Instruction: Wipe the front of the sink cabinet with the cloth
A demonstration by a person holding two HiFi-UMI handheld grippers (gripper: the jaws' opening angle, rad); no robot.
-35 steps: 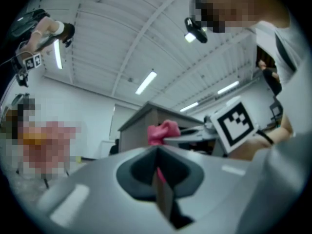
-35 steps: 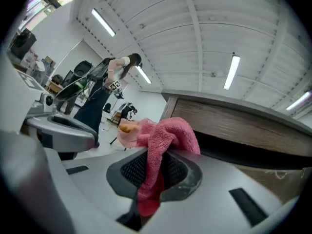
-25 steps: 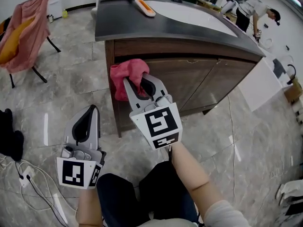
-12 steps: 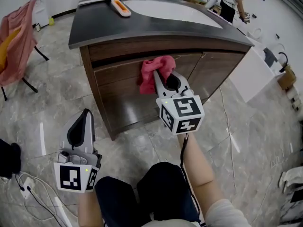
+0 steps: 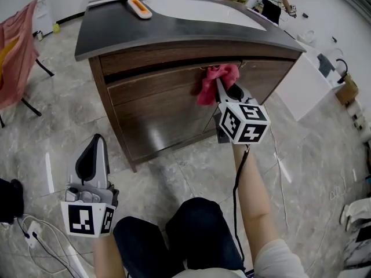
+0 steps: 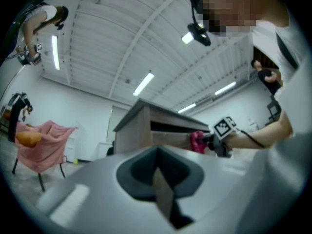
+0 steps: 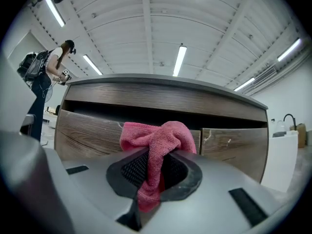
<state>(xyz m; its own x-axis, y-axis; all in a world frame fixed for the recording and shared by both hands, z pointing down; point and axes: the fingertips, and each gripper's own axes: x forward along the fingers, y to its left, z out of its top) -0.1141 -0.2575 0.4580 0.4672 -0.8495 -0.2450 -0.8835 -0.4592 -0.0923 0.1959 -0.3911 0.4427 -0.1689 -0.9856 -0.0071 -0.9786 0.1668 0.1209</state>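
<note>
Cloth (image 7: 156,140) is not in the left tongs (image 5: 91,152), which hang nearest, low beside the person's knee, jaws together on nothing. It sits in the right tongs (image 5: 227,90), clamped by a narrow fold so that a loose pink bunch puffs out ahead of the tips and a short tail droops behind. It is looped terry, and I judge it light, soft and floppy, likely to drag and bunch under pressure, not slip; the grip on a gathered fold close to the bunch looks right for pushing a padded face flat against wood.

That bunch lies at the top edge of the sink cabinet (image 5: 156,109), by the seam between its two doors and just under the dark recess; whether it presses the wood I cannot tell. The doors are flat brown wood-grain with a dull sheen. Above, the counter (image 5: 116,28) is a dark matte slab with a curved front, holding a smooth white basin (image 5: 197,10). Farther left, a chair (image 5: 14,51) is draped in pink fabric.
</note>
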